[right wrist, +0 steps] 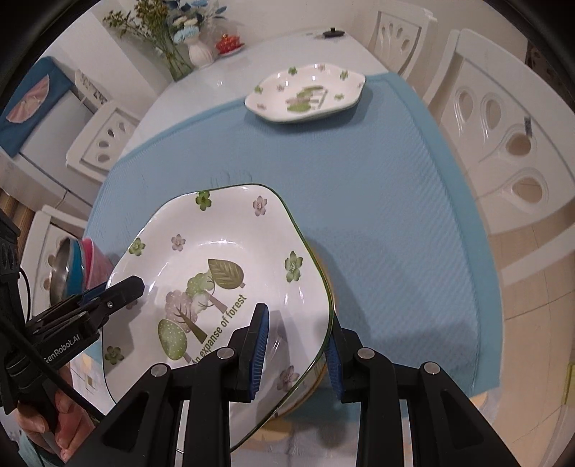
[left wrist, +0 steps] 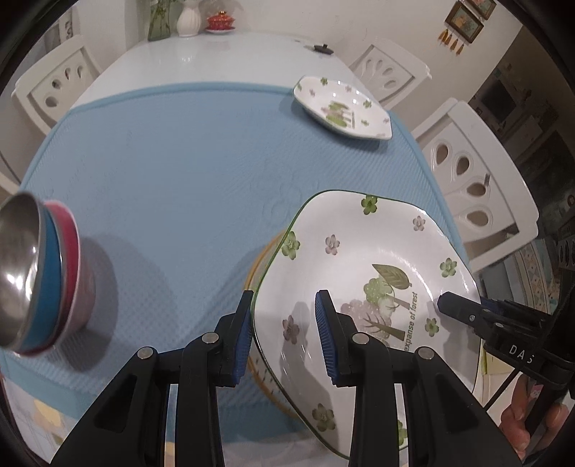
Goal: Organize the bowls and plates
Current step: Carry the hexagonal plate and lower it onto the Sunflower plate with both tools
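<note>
A large white plate with green and purple flowers and a tree print (left wrist: 359, 258) (right wrist: 222, 251) hangs tilted over the blue mat (left wrist: 172, 172), held from both sides. My left gripper (left wrist: 285, 337) is shut on its left rim. My right gripper (right wrist: 296, 352) is shut on its right rim. Each gripper shows in the other's view, the right gripper (left wrist: 449, 305) and the left gripper (right wrist: 133, 287). Under the held plate lies a yellow-rimmed plate (left wrist: 257, 266) (right wrist: 325, 273), mostly hidden. A second floral plate (left wrist: 341, 107) (right wrist: 305, 93) rests at the mat's far right corner. Stacked steel, blue and pink bowls (left wrist: 46, 276) (right wrist: 77, 266) stand to the left.
White chairs (left wrist: 474, 186) (right wrist: 503, 143) line the table's right side, and another chair (left wrist: 54, 89) stands at the left. At the far end are a white vase (left wrist: 188, 19), a red lidded pot (left wrist: 220, 19) and a small black object (left wrist: 321, 48). A person's hand (left wrist: 521, 416) holds the right gripper.
</note>
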